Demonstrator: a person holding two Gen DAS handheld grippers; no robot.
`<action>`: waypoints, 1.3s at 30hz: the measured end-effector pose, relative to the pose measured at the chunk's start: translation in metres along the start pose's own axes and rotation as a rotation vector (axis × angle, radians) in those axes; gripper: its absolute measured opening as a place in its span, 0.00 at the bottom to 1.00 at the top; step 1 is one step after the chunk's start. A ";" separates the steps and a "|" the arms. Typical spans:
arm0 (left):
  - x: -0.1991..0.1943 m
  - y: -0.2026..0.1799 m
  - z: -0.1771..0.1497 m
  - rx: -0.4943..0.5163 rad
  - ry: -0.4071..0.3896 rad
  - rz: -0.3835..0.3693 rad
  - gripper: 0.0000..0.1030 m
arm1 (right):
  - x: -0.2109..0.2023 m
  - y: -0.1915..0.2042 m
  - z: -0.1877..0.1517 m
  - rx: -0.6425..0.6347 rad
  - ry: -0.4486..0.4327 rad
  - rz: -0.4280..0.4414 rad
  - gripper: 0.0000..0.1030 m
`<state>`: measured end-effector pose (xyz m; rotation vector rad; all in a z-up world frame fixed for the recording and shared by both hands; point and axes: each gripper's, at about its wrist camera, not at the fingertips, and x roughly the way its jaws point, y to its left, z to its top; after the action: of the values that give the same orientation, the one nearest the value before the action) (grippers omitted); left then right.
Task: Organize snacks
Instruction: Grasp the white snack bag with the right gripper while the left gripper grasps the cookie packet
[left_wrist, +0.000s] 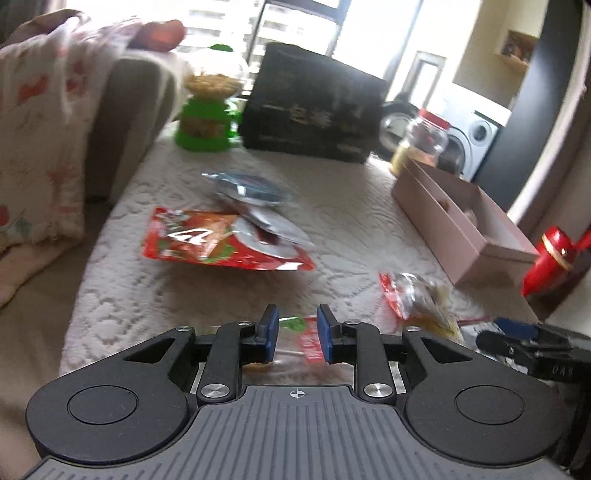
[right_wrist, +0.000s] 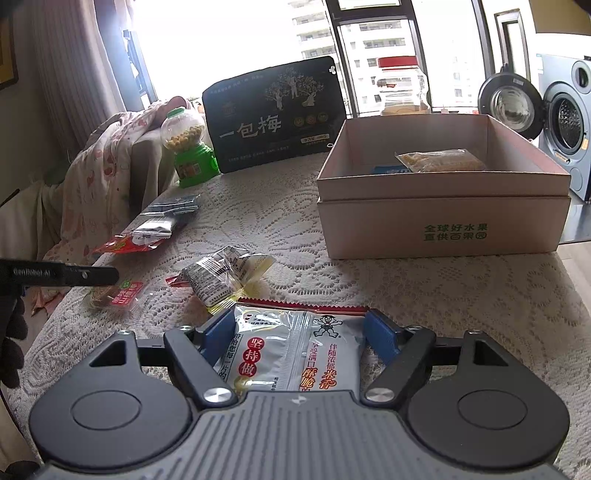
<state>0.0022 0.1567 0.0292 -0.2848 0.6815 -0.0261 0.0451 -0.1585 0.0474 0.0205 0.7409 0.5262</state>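
Snack packets lie on a white lace tablecloth. My left gripper (left_wrist: 297, 338) is open, its blue pads either side of a small clear packet with a red label (left_wrist: 301, 341); this packet also shows in the right wrist view (right_wrist: 118, 297) under the left gripper's finger (right_wrist: 92, 277). My right gripper (right_wrist: 301, 332) is open around a silver rice-cracker packet (right_wrist: 291, 354), pads apart from its edges. A crumpled clear packet (right_wrist: 225, 273) lies just ahead. An open pink cardboard box (right_wrist: 443, 229) holds a yellow snack bag (right_wrist: 439, 160) and a blue packet.
A red packet (left_wrist: 207, 240) with silver packets (left_wrist: 251, 192) on it lies at mid-table. A green candy dispenser (right_wrist: 188, 147), a black plum bag (right_wrist: 275, 114) and a red-lidded jar (right_wrist: 400, 85) stand at the back. A sofa with a floral blanket (left_wrist: 40, 122) is left.
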 end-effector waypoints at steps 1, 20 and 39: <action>-0.003 0.003 0.001 0.003 -0.004 0.013 0.26 | 0.000 0.000 0.000 -0.001 0.000 0.000 0.76; -0.014 -0.024 -0.012 0.279 0.113 -0.102 0.29 | -0.001 -0.003 0.000 0.014 -0.002 0.012 0.76; -0.020 -0.036 -0.035 0.162 0.122 -0.162 0.35 | 0.002 0.002 0.001 -0.022 0.015 -0.002 0.79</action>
<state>-0.0332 0.1156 0.0251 -0.1826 0.7718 -0.2545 0.0458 -0.1555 0.0475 -0.0047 0.7500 0.5331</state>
